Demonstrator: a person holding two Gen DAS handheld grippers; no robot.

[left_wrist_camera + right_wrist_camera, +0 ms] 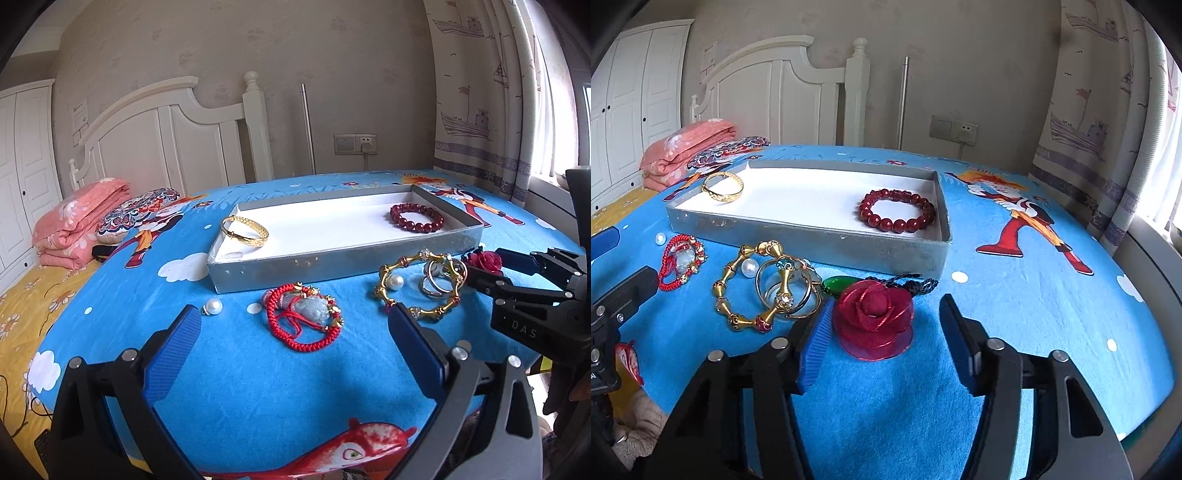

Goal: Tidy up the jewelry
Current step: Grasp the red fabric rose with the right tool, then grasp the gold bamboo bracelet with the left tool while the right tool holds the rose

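- The red rose ornament lay on the blue bedsheet, just in front of the grey tray, and sat between the fingers of your right gripper. The jaws stood apart around it; the left pad looked at or very near the petals, the right pad clear of them, so nothing was clamped yet.
- The gauzy petals looked soft. If you had closed off-centre, you would likely have pinched only an edge and the rose could have slipped out on the lift.
- A dark cord and a green bead lay touching the rose's far side. Whether they were joined to it I could not tell; if they were, they could have dragged behind and caught the tray wall.
- The silver rings and the gold beaded bangle sat just beside your left finger. A sideways drift could have knocked them or hooked one.
- A loose pearl lay inside the bangle; a bump could have set it rolling on the bed.
- Your left gripper hung wide apart and empty near the red cord bracelet, close enough to nudge it.
- The gold bangle and the red bead bracelet were already in the tray; a careless drop could have landed on them.
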